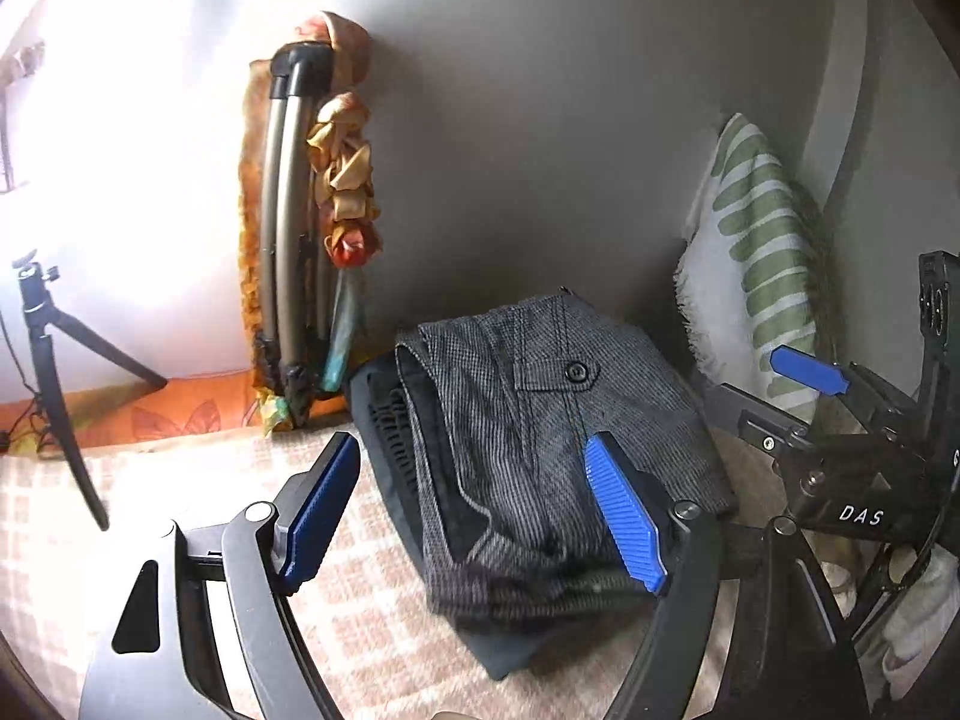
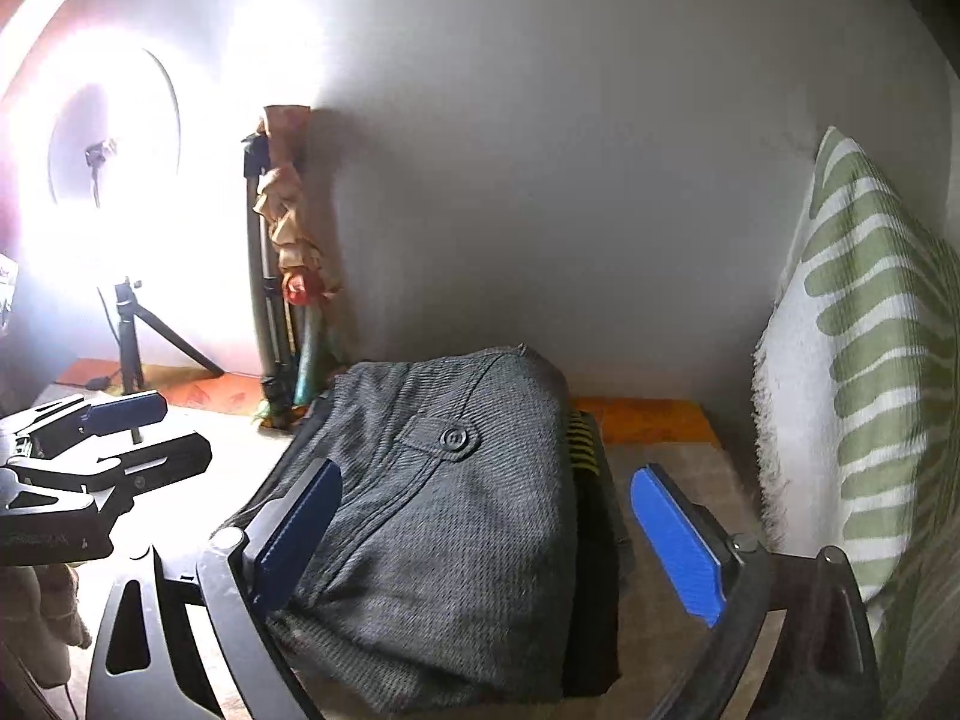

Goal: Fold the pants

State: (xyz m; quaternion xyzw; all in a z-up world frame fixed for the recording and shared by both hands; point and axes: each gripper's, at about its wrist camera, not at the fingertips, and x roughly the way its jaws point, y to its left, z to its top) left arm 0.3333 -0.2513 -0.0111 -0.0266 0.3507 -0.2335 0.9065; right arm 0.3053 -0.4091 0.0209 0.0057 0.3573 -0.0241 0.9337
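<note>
Left gripper (image 1: 474, 510): jaws spread, nothing pinched; blue pads stand either side of the near edge of the pants, one pad over the cloth, whether it touches cannot be told.
Right gripper (image 2: 498, 534): jaws spread wide, empty; pads flank the bundle without pressing it.

Pants (image 1: 540, 438): grey, fine-ribbed, button-flap pocket uppermost. Folded into a compact, roughly square bundle, several layers deep. Resting on a darker garment (image 1: 384, 420) whose edge shows beneath, with a yellow-and-black patterned strip visible in the right wrist view. Both lie on a checked bed cover (image 1: 180, 510), near the wall.

Surroundings: green-striped pillow (image 2: 864, 372) leaning beside the bundle; folded stand wrapped in orange cloth (image 1: 294, 210) against the wall; small tripod (image 1: 48, 360) and ring light (image 2: 114, 138) well apart to the side.

Progress, as judged: folding appears complete or nearly so; legs are no longer spread out, bundle holds its shape unaided, both grippers free of it. Remaining, if anything: squaring the rumpled near edge, pressing the top layer flat, or aligning the bundle on the garment below.
</note>
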